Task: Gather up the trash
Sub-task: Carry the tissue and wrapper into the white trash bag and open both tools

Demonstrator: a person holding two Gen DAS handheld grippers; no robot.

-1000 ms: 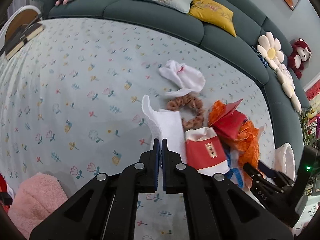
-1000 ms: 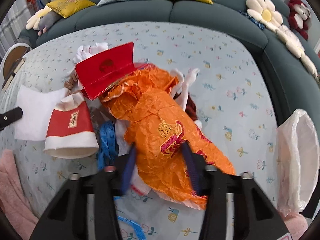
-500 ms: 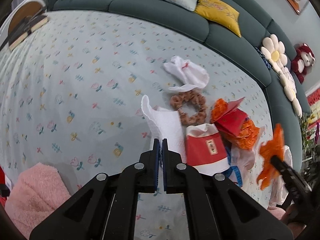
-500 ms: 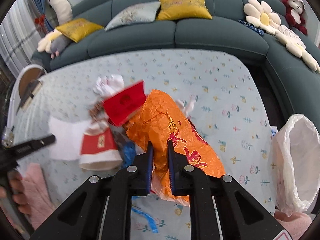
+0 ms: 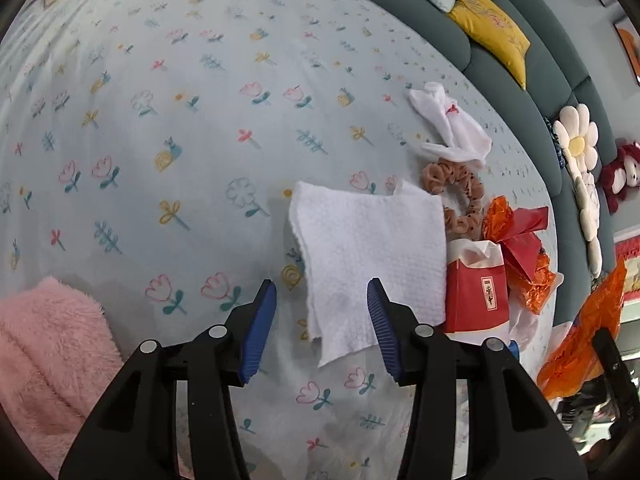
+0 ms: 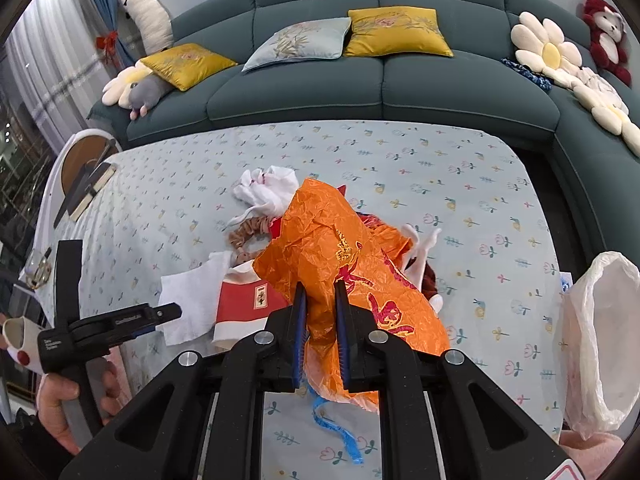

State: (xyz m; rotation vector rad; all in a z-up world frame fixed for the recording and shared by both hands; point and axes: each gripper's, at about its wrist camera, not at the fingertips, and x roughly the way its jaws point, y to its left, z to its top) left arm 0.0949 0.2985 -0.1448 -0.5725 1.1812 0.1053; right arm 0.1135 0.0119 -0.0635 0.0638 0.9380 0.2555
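Our left gripper (image 5: pixel 322 322) has just been opening, jaws astride the white napkin's (image 5: pixel 372 248) near corner; our right gripper (image 6: pixel 320 328) clamps the orange wrapper (image 6: pixel 340 248); the bag (image 6: pixel 596 344) lies rightward.

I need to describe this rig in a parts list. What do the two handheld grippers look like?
Both the left gripper and the right gripper are matte black plastic with silver round screw heads on angular linkages. Each finger carries a ribbed blue pad. The left one, seen from the right wrist, bears small white lettering on its side.

floral sheet (image 5: pixel 168 92), white napkin (image 5: pixel 372 248), scrunchie (image 5: pixel 460 200)
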